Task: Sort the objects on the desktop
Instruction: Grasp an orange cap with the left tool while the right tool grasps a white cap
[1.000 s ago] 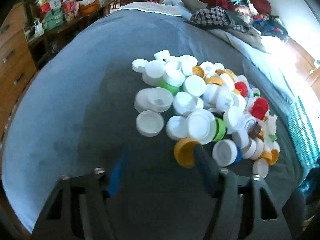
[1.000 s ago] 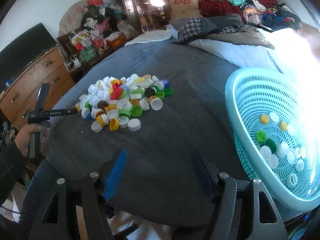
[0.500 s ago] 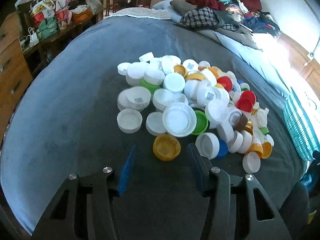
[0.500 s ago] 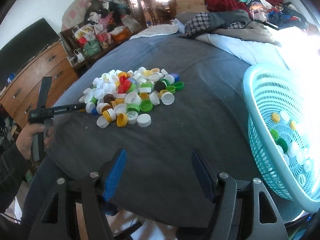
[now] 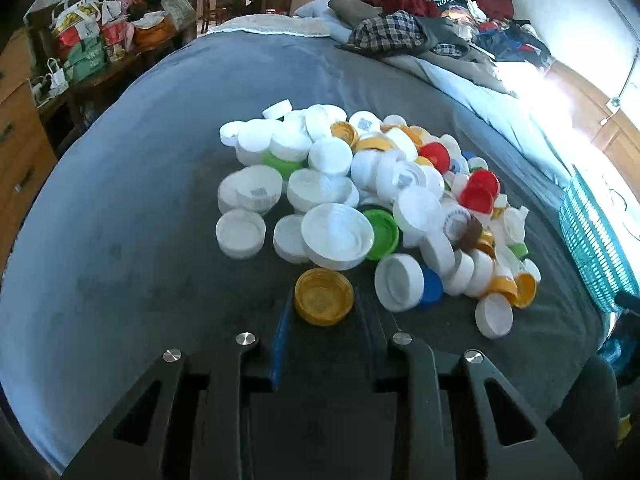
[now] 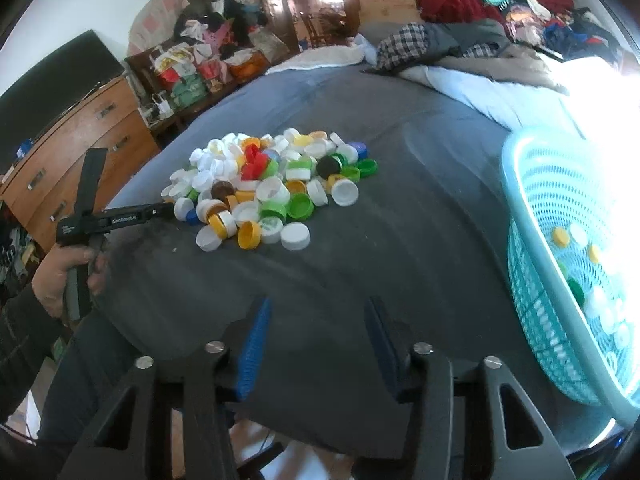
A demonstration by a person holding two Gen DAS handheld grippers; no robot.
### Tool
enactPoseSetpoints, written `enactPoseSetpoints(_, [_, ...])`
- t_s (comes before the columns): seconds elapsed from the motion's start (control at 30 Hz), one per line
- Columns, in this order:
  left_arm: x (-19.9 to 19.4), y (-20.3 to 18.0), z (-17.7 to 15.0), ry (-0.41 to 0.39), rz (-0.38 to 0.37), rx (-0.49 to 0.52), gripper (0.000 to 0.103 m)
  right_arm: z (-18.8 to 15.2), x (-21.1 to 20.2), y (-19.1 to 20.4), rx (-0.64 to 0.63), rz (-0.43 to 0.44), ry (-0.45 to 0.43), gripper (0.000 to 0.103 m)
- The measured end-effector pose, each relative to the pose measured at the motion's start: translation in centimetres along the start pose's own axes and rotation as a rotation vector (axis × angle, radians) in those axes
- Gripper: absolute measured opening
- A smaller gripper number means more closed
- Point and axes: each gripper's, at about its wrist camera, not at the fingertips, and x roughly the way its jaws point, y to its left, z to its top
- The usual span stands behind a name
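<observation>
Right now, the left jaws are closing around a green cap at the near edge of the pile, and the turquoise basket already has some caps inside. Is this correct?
Not quite: the cap between the closing jaws of the left gripper is yellow, not green; the left wrist view shows this yellow cap lying open side up at the pile's near edge. The rest holds: the turquoise basket already has some caps inside.

Basket (image 6: pixel 532 280) right of caps (image 6: pixel 272 184)
</observation>
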Motion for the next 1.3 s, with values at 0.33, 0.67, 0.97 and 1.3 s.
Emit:
enactPoseSetpoints(0.33, [-3.4,-0.1,-1.2,-0.026,-0.019,-0.046,0.026,4.1,7.5,2.3,-0.101,0.042,0.022,0.052])
enactPoseSetpoints(0.67, [-5.4,0.7,-1.6,-0.043,-0.021,-0.078,0.026,4.0,13.6,2.5,-0.148,0.002,0.125,0.041])
enactPoseSetpoints(0.97, [-7.7,-1.4,-0.9,-0.101,-0.037,-0.032,0.026,3.9,6.2,2.7,-0.096,0.012,-0.009,0.031])
enactPoseSetpoints(1.3, [-9.0,-6.6,1.3,-0.13,-0.087,0.051,0.026,4.3,-1.7,1.4,-0.059,-0.029,-0.12,0.031])
